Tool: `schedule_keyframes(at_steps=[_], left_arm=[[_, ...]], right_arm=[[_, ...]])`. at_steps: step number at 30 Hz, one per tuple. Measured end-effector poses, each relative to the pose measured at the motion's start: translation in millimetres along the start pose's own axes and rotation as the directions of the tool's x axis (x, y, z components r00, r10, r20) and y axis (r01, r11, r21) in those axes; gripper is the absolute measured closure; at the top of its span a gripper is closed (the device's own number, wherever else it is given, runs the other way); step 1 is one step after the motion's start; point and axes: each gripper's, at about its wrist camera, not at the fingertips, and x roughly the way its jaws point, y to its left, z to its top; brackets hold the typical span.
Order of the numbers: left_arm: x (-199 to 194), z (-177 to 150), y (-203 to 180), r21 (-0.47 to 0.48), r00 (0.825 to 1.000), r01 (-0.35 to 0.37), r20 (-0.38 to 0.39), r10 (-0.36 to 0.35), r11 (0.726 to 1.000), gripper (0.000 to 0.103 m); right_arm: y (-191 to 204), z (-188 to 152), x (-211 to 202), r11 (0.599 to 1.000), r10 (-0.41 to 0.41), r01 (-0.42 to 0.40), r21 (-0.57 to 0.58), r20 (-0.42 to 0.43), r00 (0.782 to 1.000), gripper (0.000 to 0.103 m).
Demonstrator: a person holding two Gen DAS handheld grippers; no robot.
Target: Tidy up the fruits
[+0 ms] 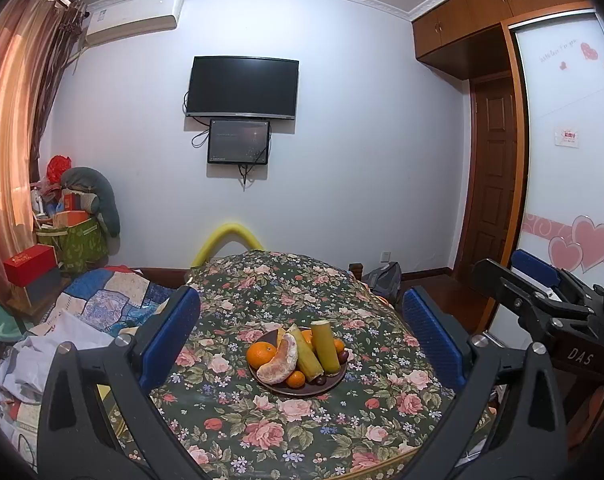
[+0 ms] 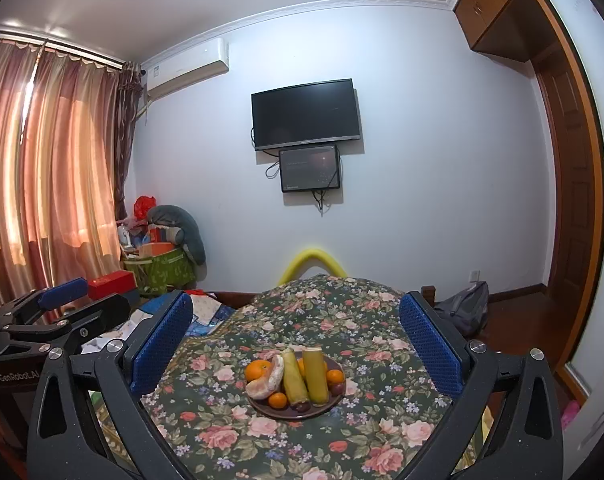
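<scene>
1. The left tongs (image 1: 300, 334) stand wide, their blue pads well apart and holding nothing, raised above the near part of the surface (image 1: 262, 432), which is covered in a dark floral cloth.
2. The right tongs (image 2: 296, 338) are likewise spread wide and empty, level with the left pair; each pair shows at the edge of the other's view.
3. A dark round plate (image 1: 325, 388) sits on the cloth, framed between the pads in both wrist views and well apart from them.
4. On the plate, a large orange (image 1: 262, 354) lies at the left, touching a peeled citrus segment cluster (image 1: 280, 364) that curves beside it.
5. Two green-yellow sugarcane pieces (image 1: 325, 346) lean across the middle, side by side, tilted toward the far side.
6. A small orange (image 1: 296, 379) rests at the near rim; another (image 2: 335, 377) sits at the right, beside dark round fruits (image 1: 343, 356).
7. On the far wall hang a dark television (image 1: 242, 86) and a smaller screen (image 1: 238, 141) just beneath it.
</scene>
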Motion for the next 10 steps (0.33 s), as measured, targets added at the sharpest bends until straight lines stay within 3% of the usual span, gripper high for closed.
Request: schedule_keyframes(at_steps=[10], left_arm=[[3.6,-0.5,-1.0,0.013,1.000,0.000,-0.011,0.000,1.000,0.000]], right_arm=[[-1.2,-0.8,2.0,1.000,0.000,0.000,0.005,-0.009,1.000,0.000]])
